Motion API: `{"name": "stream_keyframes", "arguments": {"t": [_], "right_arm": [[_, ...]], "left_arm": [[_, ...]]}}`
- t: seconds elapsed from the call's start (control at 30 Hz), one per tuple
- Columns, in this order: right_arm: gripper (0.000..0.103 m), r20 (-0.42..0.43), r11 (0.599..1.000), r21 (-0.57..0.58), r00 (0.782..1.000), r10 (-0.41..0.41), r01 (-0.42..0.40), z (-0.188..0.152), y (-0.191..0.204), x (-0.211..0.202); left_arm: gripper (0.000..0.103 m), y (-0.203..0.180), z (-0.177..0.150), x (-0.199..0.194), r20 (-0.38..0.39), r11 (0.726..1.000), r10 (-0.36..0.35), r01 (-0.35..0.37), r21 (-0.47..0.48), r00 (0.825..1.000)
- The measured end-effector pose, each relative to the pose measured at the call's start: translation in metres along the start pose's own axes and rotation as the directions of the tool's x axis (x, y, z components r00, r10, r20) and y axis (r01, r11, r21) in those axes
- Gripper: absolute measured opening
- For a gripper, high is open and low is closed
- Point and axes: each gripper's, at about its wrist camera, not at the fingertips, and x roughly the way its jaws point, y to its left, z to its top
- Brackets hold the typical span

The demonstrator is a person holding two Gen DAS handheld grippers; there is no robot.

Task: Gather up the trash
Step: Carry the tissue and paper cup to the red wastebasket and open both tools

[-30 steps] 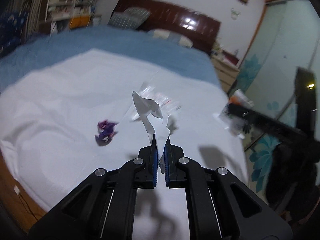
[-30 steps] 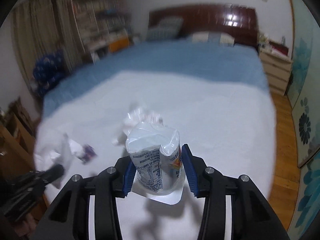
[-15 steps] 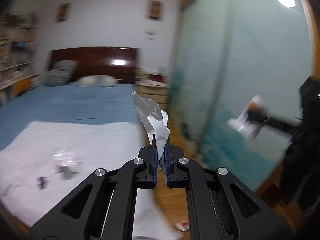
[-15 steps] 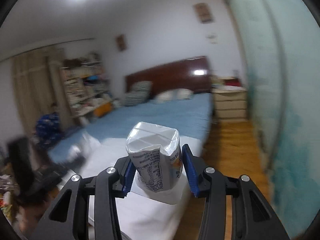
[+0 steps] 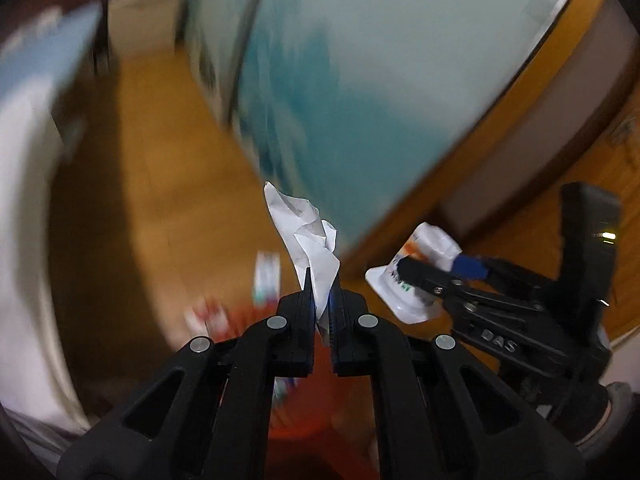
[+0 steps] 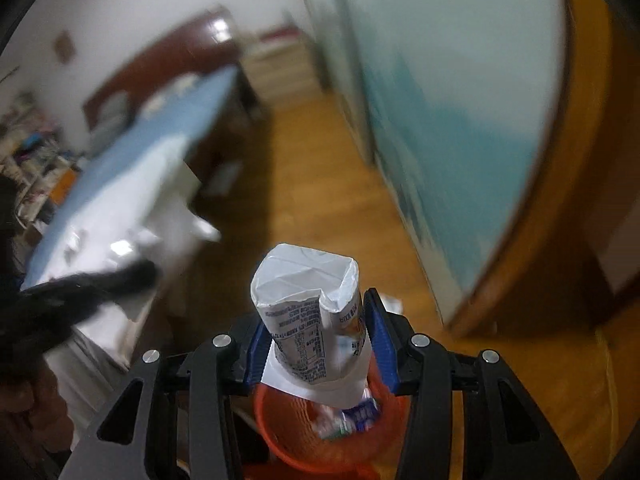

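My left gripper point(image 5: 322, 280) is shut on a crumpled white paper scrap point(image 5: 308, 236) that sticks up between its fingers. My right gripper point(image 6: 316, 332) is shut on a white printed snack pouch point(image 6: 312, 320); it also shows in the left wrist view point(image 5: 416, 276), to the right of the left gripper. An orange-red trash basket point(image 6: 280, 436) with wrappers inside sits on the floor just below the pouch. In the left wrist view the basket point(image 5: 308, 420) lies under the left fingers, partly hidden and blurred.
A wooden floor point(image 6: 320, 184) runs between the bed with white and blue covers point(image 6: 132, 176) on the left and a frosted teal sliding door point(image 6: 460, 120) on the right. Some wrappers point(image 5: 266, 276) are blurred near the basket. The left gripper shows as a dark blur point(image 6: 80, 292).
Both grippers have swung away from the bed and tilted down toward the floor. The basket has come into view beneath them. Both still hold their trash.
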Motion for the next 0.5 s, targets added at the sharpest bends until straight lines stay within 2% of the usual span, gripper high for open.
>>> {"name": "stream_keyframes", "arguments": {"t": [0.03, 0.07, 0.13, 0.23, 0.37, 0.5], "right_arm": [[0.045, -0.044, 1.000, 0.017, 0.999, -0.022, 0.023, -0.014, -0.013, 0.017], [0.045, -0.089, 0.999, 0.042, 0.996, -0.028, 0.032, -0.026, -0.024, 0.033], [0.045, -0.146, 0.996, 0.083, 0.989, -0.019, 0.031, -0.042, -0.036, 0.057], [0.045, -0.190, 0.994, 0.106, 0.982, -0.013, 0.033, -0.062, -0.045, 0.078], [0.045, -0.219, 0.993, 0.110, 0.976, -0.007, 0.031, -0.064, -0.037, 0.101], [0.045, -0.233, 0.994, 0.103, 0.972, -0.008, 0.033, -0.059, -0.025, 0.109]], "left_arm": [[0.005, 0.003, -0.010, 0.029, -0.104, 1.000, 0.015, -0.015, -0.003, 0.994], [0.005, 0.005, -0.018, 0.047, -0.171, 1.000, 0.026, -0.028, -0.005, 0.985], [0.005, 0.006, -0.020, 0.065, -0.237, 0.999, 0.050, -0.050, 0.006, 0.970], [0.005, -0.001, -0.021, 0.084, -0.281, 0.989, 0.136, -0.112, 0.098, 0.950], [0.005, 0.004, -0.041, 0.101, -0.362, 0.985, 0.162, -0.129, 0.111, 0.918], [0.006, 0.003, -0.034, 0.104, -0.380, 0.983, 0.179, -0.149, 0.107, 0.907]]}}
